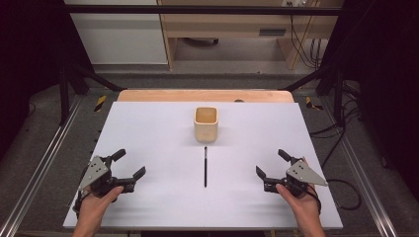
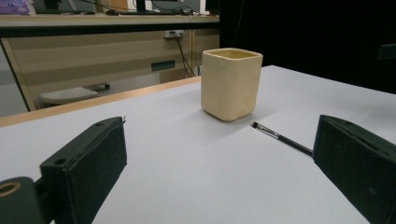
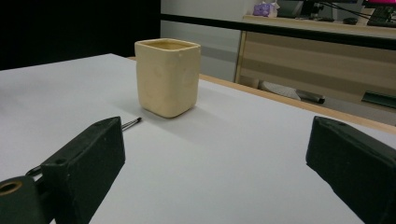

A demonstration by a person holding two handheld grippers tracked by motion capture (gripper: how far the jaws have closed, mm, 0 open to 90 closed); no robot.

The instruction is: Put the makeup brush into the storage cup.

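Observation:
A cream square cup [image 1: 205,124] stands upright in the middle of the white table top [image 1: 148,128]. Just in front of it lies a thin black brush [image 1: 205,167], its length running toward the cup. My left gripper [image 1: 129,164] rests near the front left, jaws wide open and empty. My right gripper [image 1: 271,163] mirrors it at the front right, also open with nothing between its jaws. In the left gripper view the cup [image 2: 230,83] and brush [image 2: 281,137] lie ahead on the right. In the right gripper view the cup [image 3: 167,76] stands ahead and the brush tip [image 3: 131,123] peeks past the left jaw.
A wooden strip [image 1: 205,96] borders the table's far edge. Metal rails [image 1: 44,163] run along both sides, and cables [image 1: 346,192] lie on the floor at the right. Beyond the table stand wooden furniture and a white panel [image 1: 118,39].

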